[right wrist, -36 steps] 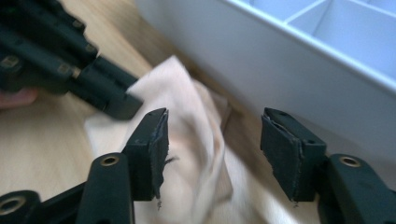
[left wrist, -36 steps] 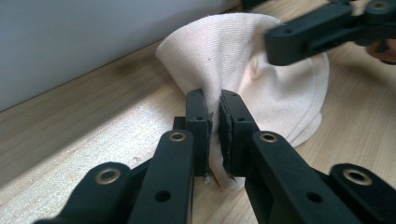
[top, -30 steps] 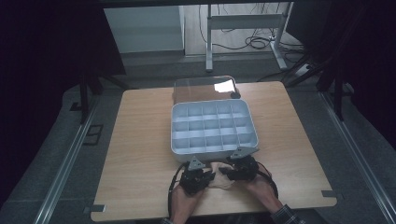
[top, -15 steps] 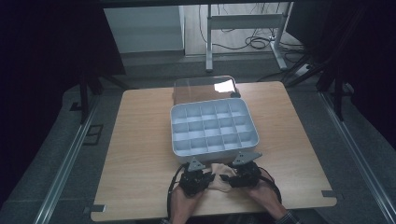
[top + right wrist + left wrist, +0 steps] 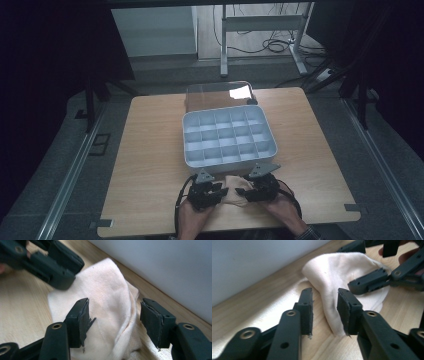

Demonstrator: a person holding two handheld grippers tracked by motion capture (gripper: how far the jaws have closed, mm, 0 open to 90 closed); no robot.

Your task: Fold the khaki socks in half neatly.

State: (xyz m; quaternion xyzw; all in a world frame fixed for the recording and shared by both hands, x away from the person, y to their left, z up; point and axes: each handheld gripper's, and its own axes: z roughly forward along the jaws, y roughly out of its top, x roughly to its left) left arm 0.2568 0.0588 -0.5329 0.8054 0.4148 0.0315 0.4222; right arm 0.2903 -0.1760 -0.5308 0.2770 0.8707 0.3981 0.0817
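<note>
Cream cloth (image 5: pixel 231 189) lies rumpled just before the tray (image 5: pixel 228 136). Left gripper (image 5: pixel 325 312) has just opened, releasing it; right gripper (image 5: pixel 113 322) gapes around a fold. Folding looks unfinished.

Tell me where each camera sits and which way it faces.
High view: above the near edge, facing forward and down at the table, divided box, both hands and tongs.
Left gripper view: on the left tongs, facing the cream cloth and the box wall.
Right gripper view: on the right tongs, facing the same cloth.
Shared: cloth and box.
</note>
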